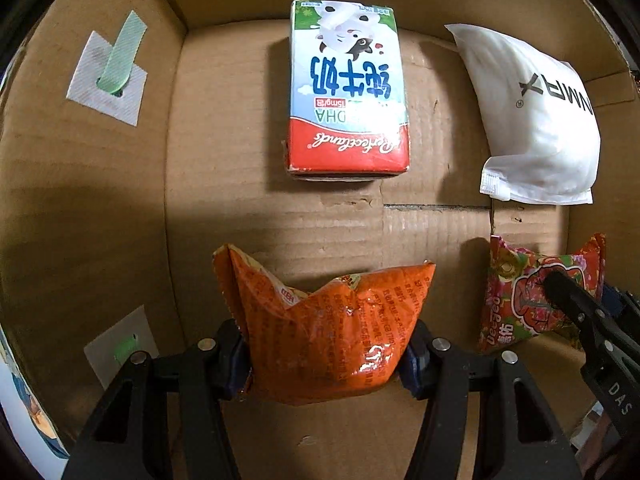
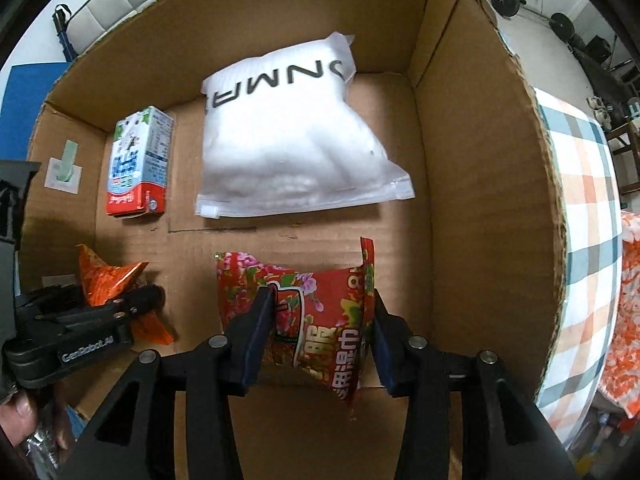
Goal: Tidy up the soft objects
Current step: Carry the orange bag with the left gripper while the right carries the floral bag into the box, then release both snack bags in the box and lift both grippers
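1. The left gripper pointed down into the cardboard box, its jaws clamped on the sides of the orange snack packet, which creased between the pads just above the box floor near the box's left wall.
2. The right gripper also reached into the box; the red floral packet sat between its two fingers. The left finger overlapped the packet's face and the right finger lay along its edge, but whether the pads pressed on it could not be told.
3. The milk carton lay flat near the far wall, well beyond the orange packet.
4. The white zip bag lay by the far right corner, beyond the red floral packet and apart from it.
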Action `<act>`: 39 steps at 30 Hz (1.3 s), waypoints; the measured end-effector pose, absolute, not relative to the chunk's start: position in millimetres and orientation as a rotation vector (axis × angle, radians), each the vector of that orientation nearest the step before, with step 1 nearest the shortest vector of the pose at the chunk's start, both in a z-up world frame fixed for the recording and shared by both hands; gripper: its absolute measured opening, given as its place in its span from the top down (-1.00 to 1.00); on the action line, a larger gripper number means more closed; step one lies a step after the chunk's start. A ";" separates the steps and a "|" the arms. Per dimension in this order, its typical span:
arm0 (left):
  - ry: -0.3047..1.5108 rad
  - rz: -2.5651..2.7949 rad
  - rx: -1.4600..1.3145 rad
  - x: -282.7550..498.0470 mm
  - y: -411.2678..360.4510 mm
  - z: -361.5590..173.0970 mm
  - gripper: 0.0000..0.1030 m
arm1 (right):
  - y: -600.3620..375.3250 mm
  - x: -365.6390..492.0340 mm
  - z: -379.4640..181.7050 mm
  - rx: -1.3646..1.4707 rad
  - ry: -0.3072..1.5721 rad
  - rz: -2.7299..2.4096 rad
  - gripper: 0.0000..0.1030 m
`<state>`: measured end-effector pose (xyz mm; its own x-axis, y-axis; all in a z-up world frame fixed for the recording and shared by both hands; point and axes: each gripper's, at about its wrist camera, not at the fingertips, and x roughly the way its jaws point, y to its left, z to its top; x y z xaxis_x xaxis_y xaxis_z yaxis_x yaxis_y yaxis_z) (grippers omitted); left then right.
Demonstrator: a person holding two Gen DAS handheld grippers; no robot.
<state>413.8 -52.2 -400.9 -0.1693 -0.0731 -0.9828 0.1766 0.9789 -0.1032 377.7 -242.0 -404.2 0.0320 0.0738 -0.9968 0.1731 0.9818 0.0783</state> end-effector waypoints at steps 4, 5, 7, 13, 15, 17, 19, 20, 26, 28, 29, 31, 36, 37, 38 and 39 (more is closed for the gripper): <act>1.722 -0.198 0.081 410.7 -52.8 -397.8 -0.12 | -240.4 379.7 -405.0 0.174 1.552 -0.092 -0.04; 1.720 -0.192 0.084 409.8 -52.5 -397.0 -0.13 | -239.2 379.3 -404.8 0.168 1.554 -0.094 -0.04; 1.715 -0.187 0.080 404.7 -48.5 -395.4 -0.14 | -235.6 379.0 -403.0 0.147 1.549 -0.098 -0.07; 1.676 -0.173 0.061 398.3 -40.6 -378.8 -0.29 | -221.4 374.9 -390.0 0.128 1.506 -0.087 -0.53; 1.647 -0.164 0.044 400.6 -34.7 -365.8 -0.40 | -217.5 373.8 -383.5 0.116 1.484 -0.086 -0.72; 1.626 -0.161 0.026 400.6 -32.0 -355.8 -0.48 | -216.3 372.8 -375.4 0.108 1.463 -0.089 -0.77; 1.603 -0.165 0.008 400.1 -29.5 -344.6 -0.62 | -218.6 367.4 -369.3 0.118 1.454 -0.085 -0.77; 1.589 -0.166 0.002 399.1 -28.6 -337.8 -0.76 | -223.4 361.5 -364.5 0.122 1.450 -0.086 -0.81; 1.495 -0.162 0.059 389.9 -33.1 -298.5 -0.96 | -230.8 348.3 -328.6 0.110 1.408 -0.096 -0.96; 1.466 -0.160 0.066 387.4 -32.1 -286.0 -0.96 | -235.3 350.1 -317.4 0.101 1.389 -0.099 -1.00; 1.454 -0.160 0.064 384.8 -32.7 -280.8 -0.97 | -236.5 347.6 -311.9 0.097 1.379 -0.100 -1.00; 1.432 -0.161 0.047 381.3 -33.1 -271.2 -0.97 | -236.6 340.9 -299.2 0.086 1.359 -0.104 -1.00; 1.348 -0.162 -0.010 367.2 -26.5 -239.7 -0.97 | -238.7 322.7 -272.1 0.082 1.314 -0.106 -1.00; 1.331 -0.162 -0.015 363.1 -25.8 -233.1 -0.97 | -239.6 318.1 -266.0 0.086 1.306 -0.107 -1.00; 1.313 -0.162 -0.019 358.7 -24.6 -226.2 -0.97 | -239.4 314.7 -261.4 0.089 1.300 -0.109 -1.00; 1.302 -0.160 -0.019 356.0 -25.1 -223.4 -0.97 | -239.7 310.9 -256.3 0.093 1.293 -0.109 -1.00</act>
